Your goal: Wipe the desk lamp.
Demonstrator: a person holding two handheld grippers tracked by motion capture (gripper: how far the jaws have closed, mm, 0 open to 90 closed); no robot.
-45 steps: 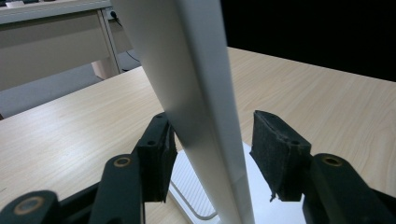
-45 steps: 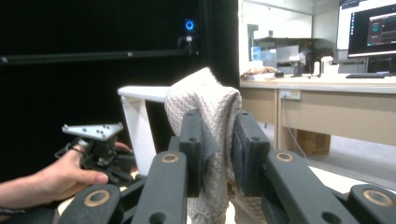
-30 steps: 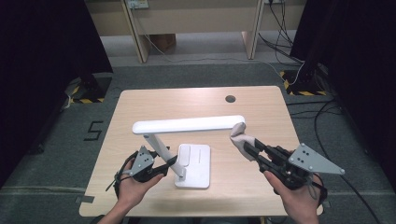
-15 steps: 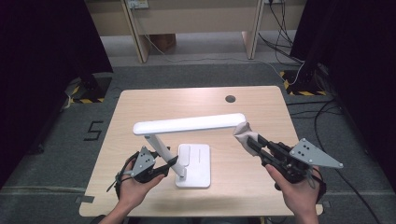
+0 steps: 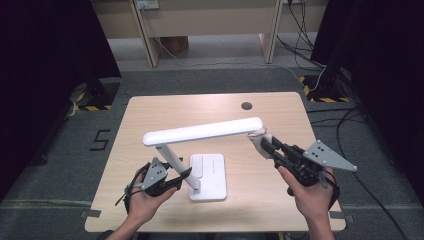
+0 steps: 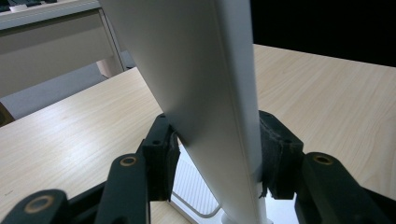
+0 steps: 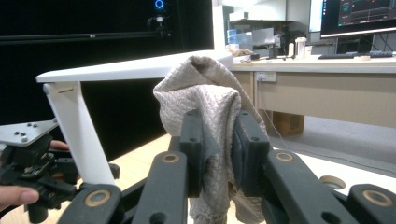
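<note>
Left tongs clamp lamp post (low, level) | right tongs pinch cloth, raised to lamp head

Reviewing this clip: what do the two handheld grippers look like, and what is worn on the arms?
Both grippers are black, with linkage arms on brass-coloured pivot rings and blocky black pads. The right gripper carries a grey three-cornered plate dotted with small screws; the left gripper has a smaller grey plate and a thin dark cable trailing behind it. No sleeves show on the forearms in the high view.
</note>
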